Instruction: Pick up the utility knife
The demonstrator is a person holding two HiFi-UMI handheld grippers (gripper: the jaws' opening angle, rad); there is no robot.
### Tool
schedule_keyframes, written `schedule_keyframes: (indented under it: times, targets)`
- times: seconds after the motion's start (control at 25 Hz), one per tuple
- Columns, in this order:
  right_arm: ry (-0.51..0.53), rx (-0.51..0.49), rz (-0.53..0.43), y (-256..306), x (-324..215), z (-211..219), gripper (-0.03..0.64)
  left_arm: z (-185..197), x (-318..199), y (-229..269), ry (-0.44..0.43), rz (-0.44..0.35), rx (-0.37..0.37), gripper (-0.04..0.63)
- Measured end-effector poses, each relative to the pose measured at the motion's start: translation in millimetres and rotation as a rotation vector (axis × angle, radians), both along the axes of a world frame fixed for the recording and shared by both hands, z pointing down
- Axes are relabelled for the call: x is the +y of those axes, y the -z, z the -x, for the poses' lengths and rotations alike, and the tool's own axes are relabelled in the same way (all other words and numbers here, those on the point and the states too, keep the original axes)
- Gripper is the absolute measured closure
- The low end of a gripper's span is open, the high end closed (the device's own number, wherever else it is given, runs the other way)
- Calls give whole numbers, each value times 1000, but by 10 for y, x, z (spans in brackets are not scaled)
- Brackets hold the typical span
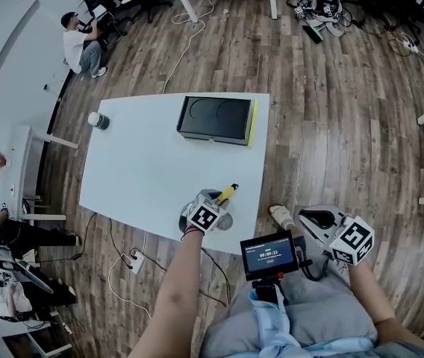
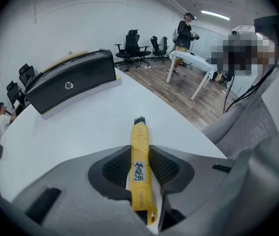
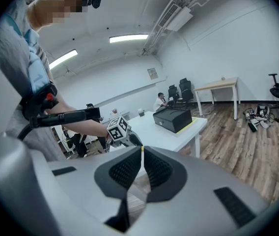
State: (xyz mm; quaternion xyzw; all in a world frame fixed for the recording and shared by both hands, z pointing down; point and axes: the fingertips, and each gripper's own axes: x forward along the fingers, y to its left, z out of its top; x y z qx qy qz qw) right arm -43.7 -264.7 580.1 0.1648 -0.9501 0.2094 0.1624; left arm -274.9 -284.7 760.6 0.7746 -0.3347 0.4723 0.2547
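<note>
While ribbed jaws of left gripper point(image 2: 140, 157) clamp slim yellow utility knife point(image 2: 139, 134), right gripper point(image 3: 142, 156) jaws closed, empty

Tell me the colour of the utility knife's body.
The utility knife is yellow, with a black tip. The left gripper view shows it best.

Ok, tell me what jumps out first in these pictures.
First the yellow knife, clamped in the left gripper at the near edge of the white table. Next the black box at the table's far edge. The right gripper is shut and empty, off to the side of the table.
</note>
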Motion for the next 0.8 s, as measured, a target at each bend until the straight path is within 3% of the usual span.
schedule_keyframes:
  times: [0.32,0.8]
  targets:
    - [20,3,-2,20,12,71,584,151,5,102,92,-61,34,471]
    - [92,1,-17,91,48,364,584,302,-182,715,247,-247,129,471]
